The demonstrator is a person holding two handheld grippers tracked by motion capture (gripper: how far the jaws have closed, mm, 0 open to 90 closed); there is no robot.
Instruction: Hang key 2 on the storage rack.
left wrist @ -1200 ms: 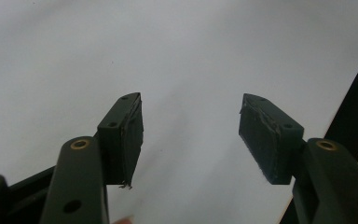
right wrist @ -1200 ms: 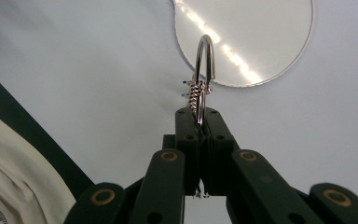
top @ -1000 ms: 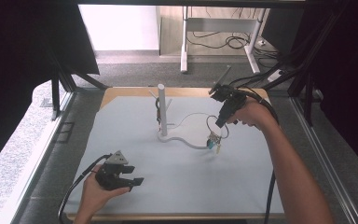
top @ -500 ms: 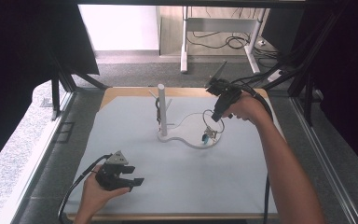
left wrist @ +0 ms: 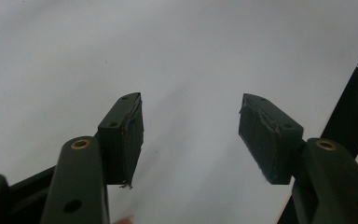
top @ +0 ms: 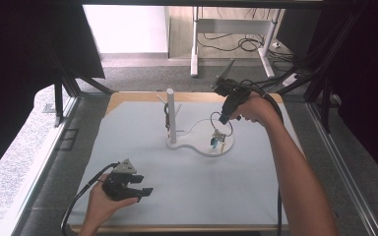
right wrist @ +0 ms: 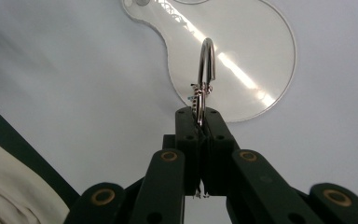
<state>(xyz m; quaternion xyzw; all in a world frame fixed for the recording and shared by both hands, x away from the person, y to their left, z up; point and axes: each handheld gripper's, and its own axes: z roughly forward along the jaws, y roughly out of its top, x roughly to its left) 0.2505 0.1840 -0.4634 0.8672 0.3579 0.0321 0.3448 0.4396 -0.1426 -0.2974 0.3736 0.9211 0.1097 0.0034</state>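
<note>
A metal key ring point(top: 222, 124) with a small coloured charm point(top: 215, 141) dangling from it hangs above the clear round base point(top: 199, 149) of a white peg stand point(top: 171, 114). My right gripper point(top: 222, 118) is shut on the ring and points down over the base, to the right of the post. In the right gripper view the ring point(right wrist: 206, 58) sticks out past the closed tips point(right wrist: 199, 117), with the clear base point(right wrist: 256, 51) beneath. My left gripper point(top: 144, 190) rests open on the mat at the front left; its pads point(left wrist: 126, 135) stand wide apart with nothing between them.
A small dark item point(top: 167, 121) hangs on the post's left side. The pale blue mat point(top: 187, 191) covers the wooden table point(top: 128, 98). Black frame rails point(top: 59, 103) run along both sides, and cables trail at the right rear.
My right gripper has carried the ring and charm leftward and a little up, from the base's right edge to over it, nearer the post. The left gripper has stayed put.
</note>
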